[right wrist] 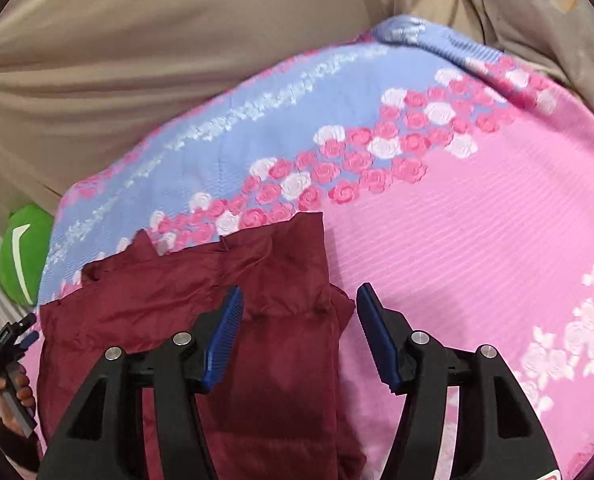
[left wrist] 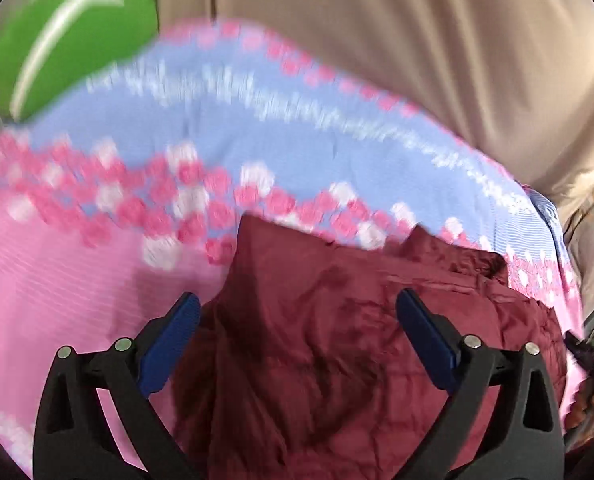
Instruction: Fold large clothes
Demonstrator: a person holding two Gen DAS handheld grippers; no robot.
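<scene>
A dark red padded garment (left wrist: 337, 340) lies folded and rumpled on a pink and blue flowered bedspread (left wrist: 77, 288). My left gripper (left wrist: 297, 304) is open and empty above the garment, its blue pads (left wrist: 169, 344) spread wide. In the right wrist view the garment (right wrist: 225, 312) lies to the left of centre on the bedspread (right wrist: 477, 220). My right gripper (right wrist: 299, 296) is open and empty over the garment's right edge. The left gripper (right wrist: 13, 340) shows at the far left of that view, held in a hand.
A green cushion with a white stripe (left wrist: 69, 40) sits beyond the bedspread's far edge; it also shows in the right wrist view (right wrist: 25, 256). Beige fabric (left wrist: 417, 32) rises behind the bed. A patterned beige cloth (right wrist: 537, 12) lies at the far right.
</scene>
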